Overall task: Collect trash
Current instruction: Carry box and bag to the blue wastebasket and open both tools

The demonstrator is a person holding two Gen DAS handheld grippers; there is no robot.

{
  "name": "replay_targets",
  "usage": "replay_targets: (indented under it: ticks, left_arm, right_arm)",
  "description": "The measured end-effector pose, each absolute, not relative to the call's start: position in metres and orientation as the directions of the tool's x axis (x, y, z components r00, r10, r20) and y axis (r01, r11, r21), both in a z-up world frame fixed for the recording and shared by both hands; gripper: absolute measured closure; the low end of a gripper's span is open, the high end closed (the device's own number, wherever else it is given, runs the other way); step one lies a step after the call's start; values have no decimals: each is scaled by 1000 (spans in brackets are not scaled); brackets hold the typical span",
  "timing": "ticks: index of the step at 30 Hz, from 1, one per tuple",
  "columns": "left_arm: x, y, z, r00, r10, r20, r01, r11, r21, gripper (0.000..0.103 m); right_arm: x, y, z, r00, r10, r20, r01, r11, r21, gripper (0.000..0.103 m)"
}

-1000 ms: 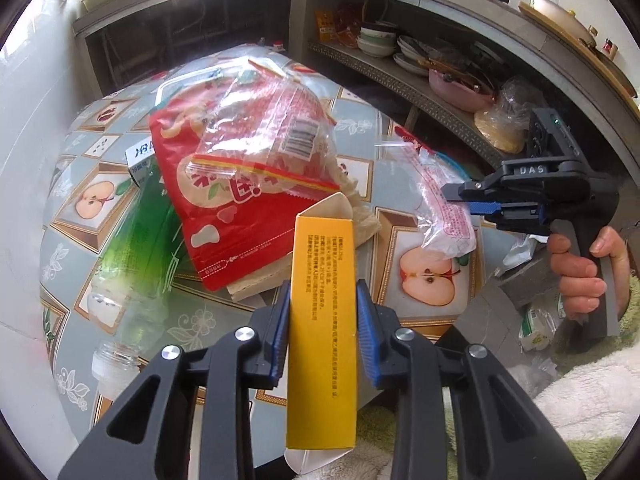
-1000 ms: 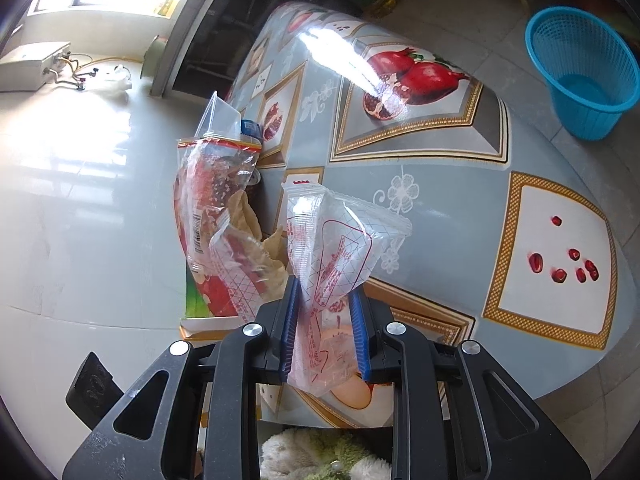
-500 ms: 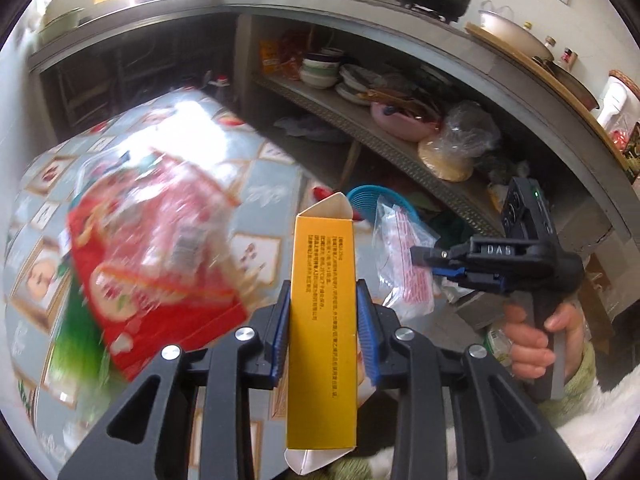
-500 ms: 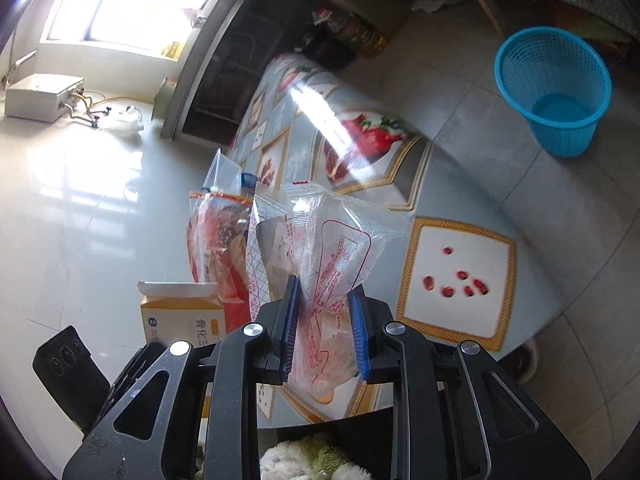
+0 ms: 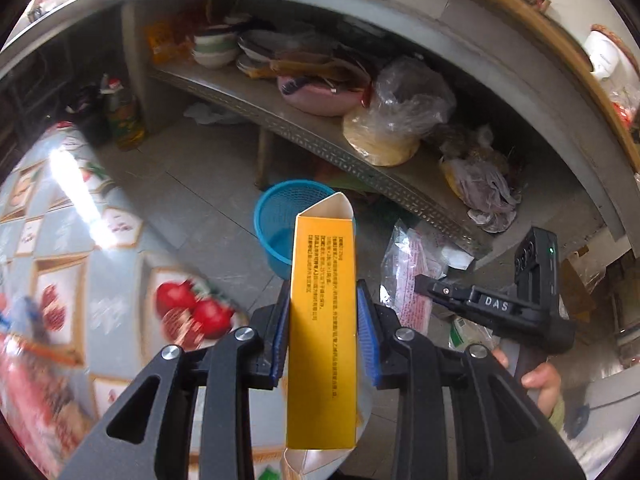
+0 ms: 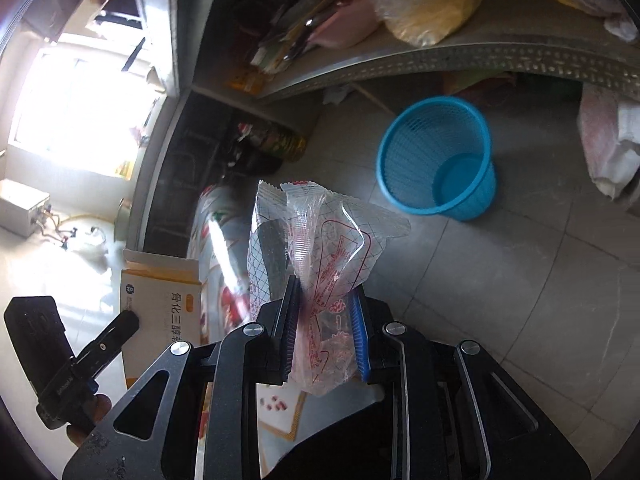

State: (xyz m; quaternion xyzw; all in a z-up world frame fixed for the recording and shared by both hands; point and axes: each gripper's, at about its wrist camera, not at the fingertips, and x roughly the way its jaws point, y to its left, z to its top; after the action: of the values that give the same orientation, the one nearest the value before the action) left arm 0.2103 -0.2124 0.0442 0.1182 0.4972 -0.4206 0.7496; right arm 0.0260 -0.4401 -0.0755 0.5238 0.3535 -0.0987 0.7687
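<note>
Trash in the left gripper: a tall yellow cardboard carton with black print (image 5: 322, 322), clenched between the blue pads of the left gripper (image 5: 322, 336); the same carton shows in the right wrist view as an orange-and-white box face (image 6: 160, 292).
Trash in the right gripper: a crumpled clear plastic wrapper with red print (image 6: 320, 276), pinched in the right gripper (image 6: 323, 336); from the left it hangs beside the carton (image 5: 408, 280).
Where it all is: both pieces are held up in the air, past the edge of the fruit-patterned desk (image 5: 120, 280), with the round blue mesh plastic basket (image 6: 438, 158) on the tiled floor ahead, under the metal shelf (image 5: 320, 140).
Carton handling: likely light and hollow; stiff along its faces but crushable. The grip sits on the narrow sides near mid-height, which looks a sound place.
Wrapper handling: nearly weightless, limp and slick. It is bunched at its lower part, so it may cling to a pad on release.
Carton axis: its long axis runs forward along the fingers, with the opened flap end (image 5: 332, 208) pointing towards the basket.
Wrapper axis: loosely forward too, its crimped edge farthest out and flopping right.
</note>
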Motion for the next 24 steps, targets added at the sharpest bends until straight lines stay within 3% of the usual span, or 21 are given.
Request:
replay_targets:
  ticks: [9, 13, 15, 16, 17, 19, 24]
  left_arm:
    - [285, -340, -34, 69, -364, -929, 748, 635, -194, 74]
    - [315, -380, -54, 91, -357, -930, 747, 642, -173, 72]
    - [329, -396, -60, 157, -366, -917, 735, 663, -139, 64]
    - [331, -398, -62, 187, -370, -910, 732, 671, -122, 51]
    - [334, -402, -64, 216, -369, -904, 729, 677, -102, 41]
    - [339, -406, -68, 255, -353, -900, 717, 694, -68, 41]
    - [333, -385, -53, 242, -394, -887, 721, 685, -107, 39]
  right_arm:
    - [89, -505, -139, 650, 116, -751, 663, 398, 634, 80]
    - [130, -522, -154, 627, 97, -773, 683, 409, 605, 74]
    - [153, -536, -165, 605, 79, -792, 697, 429, 575, 58]
    - [161, -541, -173, 594, 63, -802, 705, 438, 557, 44]
    - [169, -544, -181, 570, 49, -820, 717, 457, 526, 42]
    - [172, -549, -194, 514, 26, -858, 758, 455, 468, 42]
    - [137, -531, -194, 530, 6, -848, 756, 450, 476, 42]
